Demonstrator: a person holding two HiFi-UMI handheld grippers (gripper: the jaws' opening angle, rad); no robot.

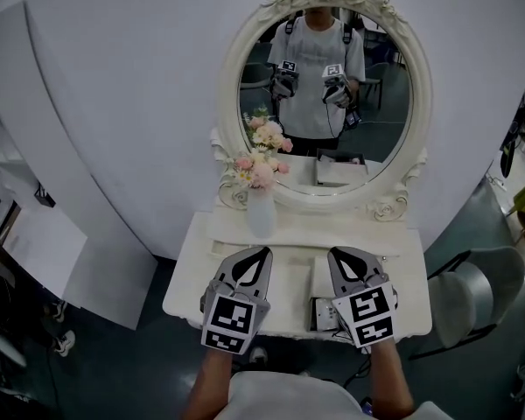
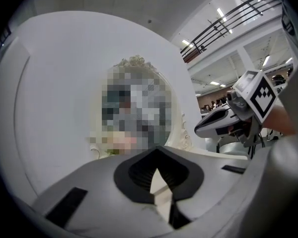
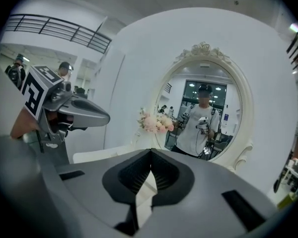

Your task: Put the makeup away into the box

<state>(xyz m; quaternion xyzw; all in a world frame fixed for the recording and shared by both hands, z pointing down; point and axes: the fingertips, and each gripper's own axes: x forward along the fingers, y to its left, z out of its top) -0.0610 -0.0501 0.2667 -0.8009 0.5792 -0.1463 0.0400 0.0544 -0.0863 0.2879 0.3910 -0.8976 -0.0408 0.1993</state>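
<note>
In the head view both grippers hang side by side above the white vanity table (image 1: 189, 280), pointing toward the mirror. My left gripper (image 1: 262, 252) (image 2: 157, 149) is shut with nothing between its jaws. My right gripper (image 1: 336, 254) (image 3: 150, 151) is also shut and empty. A small open box (image 1: 321, 315) with dark contents sits at the table's front, mostly hidden under the right gripper. I cannot make out single makeup items. Each gripper view shows the other gripper beside it: the right gripper (image 2: 197, 130) and the left gripper (image 3: 106, 118).
An oval mirror (image 1: 325, 94) with an ornate white frame stands at the back of the table. A white vase (image 1: 261, 213) of pink flowers stands to its left. A grey chair (image 1: 472, 297) is on the floor at the right. A curved white wall rises behind.
</note>
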